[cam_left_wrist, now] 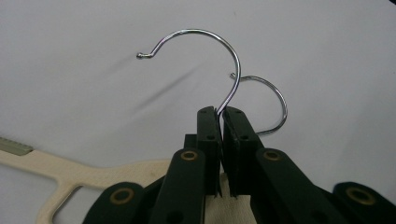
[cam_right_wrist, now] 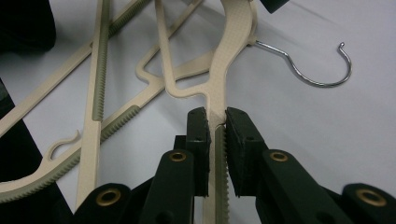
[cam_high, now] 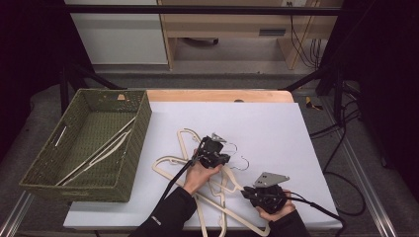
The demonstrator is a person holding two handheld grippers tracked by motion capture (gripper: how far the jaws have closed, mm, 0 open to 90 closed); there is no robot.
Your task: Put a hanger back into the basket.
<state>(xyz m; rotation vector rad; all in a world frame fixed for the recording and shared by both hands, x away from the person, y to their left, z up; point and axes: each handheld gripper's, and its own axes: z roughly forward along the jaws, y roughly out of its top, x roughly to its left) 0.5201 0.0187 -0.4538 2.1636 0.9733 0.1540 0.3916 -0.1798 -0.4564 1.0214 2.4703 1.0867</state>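
Observation:
Several cream plastic hangers (cam_high: 217, 185) with chrome hooks lie tangled on the white sheet (cam_high: 257, 123). My left gripper (cam_high: 226, 158) is over the pile's upper part. In the left gripper view it (cam_left_wrist: 220, 114) is shut on the stem of one chrome hook (cam_left_wrist: 224, 51), with a second hook (cam_left_wrist: 276, 100) lying behind. My right gripper (cam_high: 246, 193) sits near the front edge. Seen in the right gripper view it (cam_right_wrist: 216, 119) is shut on a ridged cream hanger arm (cam_right_wrist: 229, 51), whose hook (cam_right_wrist: 322, 74) rests on the sheet.
A green woven basket (cam_high: 133, 143) stands at the left with a few cream hangers (cam_high: 99, 150) inside. The sheet's far half is bare, and a wooden table edge (cam_high: 217, 95) runs behind it. Cables trail off the right side.

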